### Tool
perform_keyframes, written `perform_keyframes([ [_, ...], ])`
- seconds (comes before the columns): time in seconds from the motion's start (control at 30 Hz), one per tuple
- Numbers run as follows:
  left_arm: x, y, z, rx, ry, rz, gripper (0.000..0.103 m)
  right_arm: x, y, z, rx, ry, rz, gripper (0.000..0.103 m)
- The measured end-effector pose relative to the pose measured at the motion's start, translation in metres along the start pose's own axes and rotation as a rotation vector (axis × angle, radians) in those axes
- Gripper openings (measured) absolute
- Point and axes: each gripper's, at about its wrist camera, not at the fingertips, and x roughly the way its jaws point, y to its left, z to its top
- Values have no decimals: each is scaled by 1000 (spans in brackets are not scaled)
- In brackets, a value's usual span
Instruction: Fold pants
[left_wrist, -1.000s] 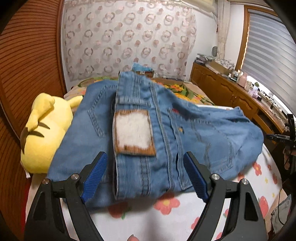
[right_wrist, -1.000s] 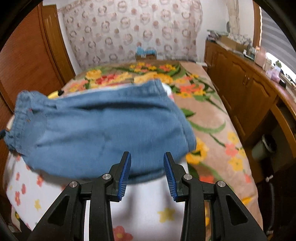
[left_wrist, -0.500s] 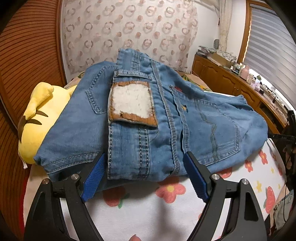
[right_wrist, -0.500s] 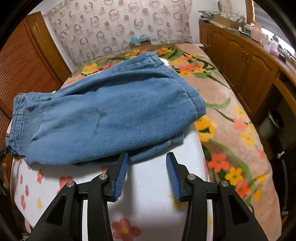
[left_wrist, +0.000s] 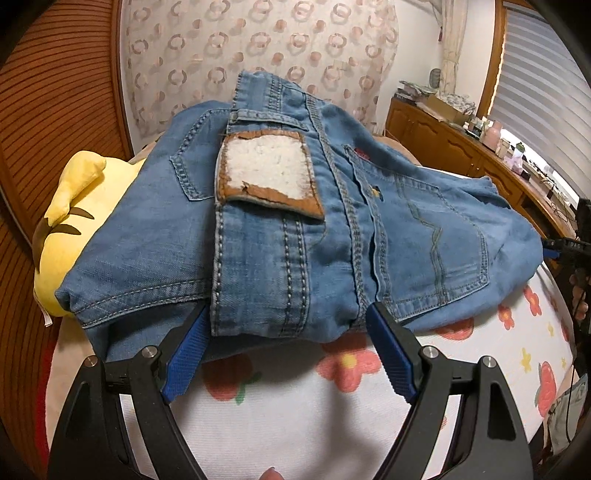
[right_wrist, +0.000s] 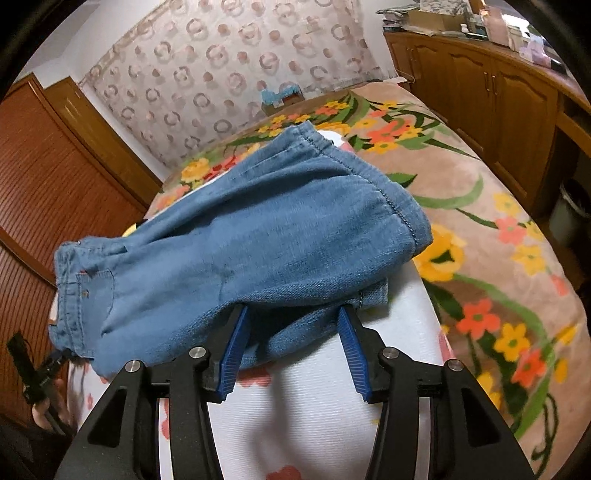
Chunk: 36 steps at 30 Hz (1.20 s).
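Note:
Blue denim pants (left_wrist: 280, 229) lie folded on the bed, waistband end with a brown leather patch (left_wrist: 267, 171) toward my left gripper. My left gripper (left_wrist: 288, 332) is open, its blue pads at either side of the waistband's near edge. In the right wrist view the pants (right_wrist: 258, 236) show their folded leg end. My right gripper (right_wrist: 293, 332) is open, its pads straddling the near edge of the lower denim layers. Neither gripper holds cloth.
A yellow plush toy (left_wrist: 70, 218) lies against the pants on the left. The bed has a white floral cover (left_wrist: 295, 406) and a flowered blanket (right_wrist: 498, 258). Wooden cabinets (right_wrist: 498, 92) run along the right; a wooden door (right_wrist: 44, 192) stands left.
Both grippers have moved in close to the pants, so the denim edge now sits between their pads. The right gripper has opened wider.

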Motion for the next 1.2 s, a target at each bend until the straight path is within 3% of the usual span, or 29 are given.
perform_keyframes([
  [0.3, 0, 0, -1, -1, -3, -6, 84, 9, -24, -9, 79, -20, 56, 58],
  [0.57, -1, -3, 1, 12, -9, 3, 84, 36, -23, -8, 69, 8, -40, 59],
  [0.63, 0, -2, 1, 19, -7, 20, 78, 42, -15, -9, 21, 13, -78, 58],
  [0.7, 0, -1, 1, 19, -9, 25, 70, 47, -9, -11, -21, 12, -115, 49],
  [0.77, -2, 1, 1, 15, -16, 29, 64, 51, -9, -11, -49, 11, -140, 23],
  [0.83, -2, 4, 0, 8, -18, 28, 60, 56, -15, -13, -39, 21, -116, 10],
  [0.93, -6, 7, 1, 0, -37, 27, 55, 59, -14, -14, -47, 15, -98, 4],
  [1.2, -30, -1, 10, 31, -156, -6, 52, 52, 0, -18, -136, -53, -108, 3],
])
